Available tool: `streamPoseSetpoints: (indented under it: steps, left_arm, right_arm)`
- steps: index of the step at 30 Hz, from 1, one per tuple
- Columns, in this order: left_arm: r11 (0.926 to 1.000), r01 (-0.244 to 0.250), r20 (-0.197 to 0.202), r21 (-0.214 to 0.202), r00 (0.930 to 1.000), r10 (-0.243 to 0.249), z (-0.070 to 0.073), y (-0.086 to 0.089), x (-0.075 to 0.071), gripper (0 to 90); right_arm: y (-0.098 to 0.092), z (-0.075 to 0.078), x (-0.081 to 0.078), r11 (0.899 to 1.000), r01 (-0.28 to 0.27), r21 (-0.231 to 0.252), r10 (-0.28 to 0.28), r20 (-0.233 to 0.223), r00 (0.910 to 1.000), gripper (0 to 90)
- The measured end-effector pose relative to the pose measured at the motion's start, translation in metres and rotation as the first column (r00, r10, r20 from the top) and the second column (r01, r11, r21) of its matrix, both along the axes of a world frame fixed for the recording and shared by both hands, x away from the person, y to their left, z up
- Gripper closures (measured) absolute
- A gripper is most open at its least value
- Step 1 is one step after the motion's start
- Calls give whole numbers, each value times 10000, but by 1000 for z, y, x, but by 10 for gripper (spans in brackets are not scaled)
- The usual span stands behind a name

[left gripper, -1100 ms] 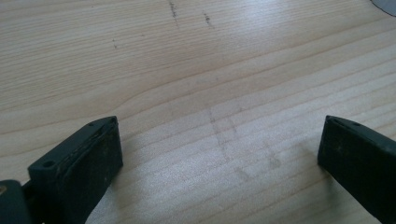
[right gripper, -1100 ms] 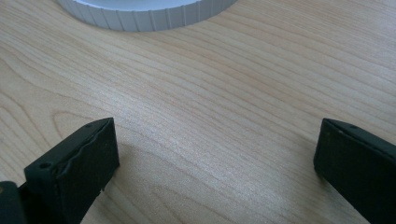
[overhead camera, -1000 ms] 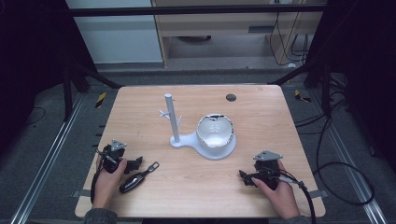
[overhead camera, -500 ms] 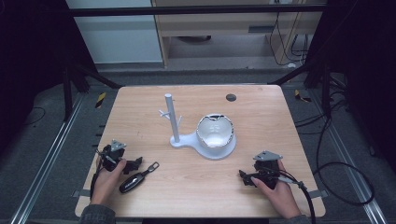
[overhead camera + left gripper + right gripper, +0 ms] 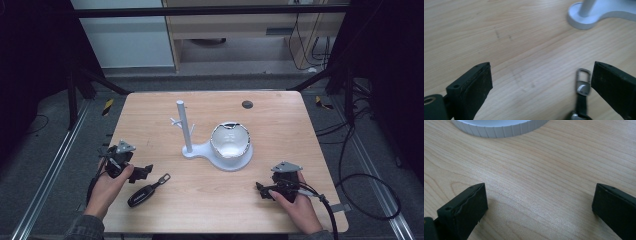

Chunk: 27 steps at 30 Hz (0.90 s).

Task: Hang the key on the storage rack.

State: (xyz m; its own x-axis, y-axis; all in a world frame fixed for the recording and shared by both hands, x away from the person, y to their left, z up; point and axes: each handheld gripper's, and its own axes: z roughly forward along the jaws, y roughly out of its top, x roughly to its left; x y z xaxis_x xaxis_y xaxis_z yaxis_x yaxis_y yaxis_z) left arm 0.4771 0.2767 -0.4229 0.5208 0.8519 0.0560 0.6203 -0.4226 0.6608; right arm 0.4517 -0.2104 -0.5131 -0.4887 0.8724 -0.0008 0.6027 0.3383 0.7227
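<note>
A black key fob [image 5: 146, 191] with a metal ring lies on the wooden table [image 5: 280, 125] near its front left. My left gripper [image 5: 141, 171] rests just left of it, jaws open; in the left gripper view [image 5: 541, 87] the fob's metal clip [image 5: 583, 83] lies beside the right jaw. A white stand [image 5: 186, 131] with a post, small pegs and a round dish [image 5: 230, 142] sits mid-table; its base [image 5: 599, 12] shows in the left gripper view. My right gripper [image 5: 263, 191] rests at the front right, jaws open over bare wood [image 5: 540, 202], the dish's ribbed rim [image 5: 499, 128] ahead.
A small dark round grommet [image 5: 247, 104] is set into the table near its far edge. Metal frame rails and cables run along both sides of the table on the floor. A cable [image 5: 327, 210] trails from the right gripper off the front right corner.
</note>
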Motion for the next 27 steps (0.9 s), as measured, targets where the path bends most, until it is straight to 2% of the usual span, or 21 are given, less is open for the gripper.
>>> streamPoseSetpoints:
  steps: [2, 3, 5, 6, 7, 10, 12, 16, 19, 21, 24, 25, 26, 27]
  left_arm:
    - [9991, 303, -152, 300, 9994, -299, 5, -9, -2, 37]
    - [9984, 301, -297, 477, 9991, -287, 6, -13, -3, 42]
    - [9956, 251, -871, 899, 9960, -172, 8, -18, -2, 47]
    - [9956, 251, -871, 899, 9960, -172, 8, -18, -2, 48]
    - [9933, 281, -1111, 1117, 9937, -156, 8, -22, -1, 52]
    - [9893, 452, -1308, 1391, 9910, -269, 8, -26, 1, 47]
    - [9888, 680, -1569, 1328, 9865, -468, 8, -29, 2, 44]
    - [9919, 1131, -1815, 578, 9782, -1010, 12, -35, 3, 39]
    - [9863, 1467, -1868, 755, 9737, -1305, 18, -41, 2, 42]
    - [9806, 1747, -1973, 890, 9681, -1546, 20, -46, 1, 48]
    - [9735, 2019, -2156, 1071, 9606, -1755, 18, -53, 2, 66]
    - [9735, 2019, -2156, 1071, 9606, -1755, 18, -53, 2, 66]
    - [9682, 2158, -2321, 1269, 9554, -1826, 16, -56, 4, 67]
    - [9665, 2179, -2389, 1352, 9539, -1817, 15, -59, 5, 69]
  right_arm:
    - [0, 0, 0, 10000, 1, 1, -1, 2, 10000, 5]
    - [0, 0, 0, 10000, 5, 2, -5, 1, 10000, 5]
    - [0, 0, 0, 10000, 53, -8, -53, 8, 10000, 5]
    - [0, 0, 0, 10000, 84, -10, -84, 11, 10000, 5]
    - [1, 0, 0, 9999, 116, -11, -116, 13, 9999, 4]
    - [1, 0, 0, 9998, 179, -30, -179, 14, 9998, 5]
    - [1, 0, 0, 9998, 206, -35, -206, 12, 9998, 5]
    - [1, 0, 0, 9998, 213, -35, -213, 16, 9998, 4]
    - [1, 0, 0, 9998, 212, -36, -212, 15, 9998, 5]
    - [1, 0, 0, 9998, 213, -35, -213, 16, 9998, 5]
    - [1, 0, 0, 9998, 211, -36, -211, 19, 9998, 5]
    - [1, 0, 0, 9998, 211, -36, -211, 19, 9998, 5]
    - [1, 0, 0, 9998, 210, -32, -210, 16, 9998, 5]
    - [1, 0, 0, 9998, 209, -35, -209, 20, 9998, 4]
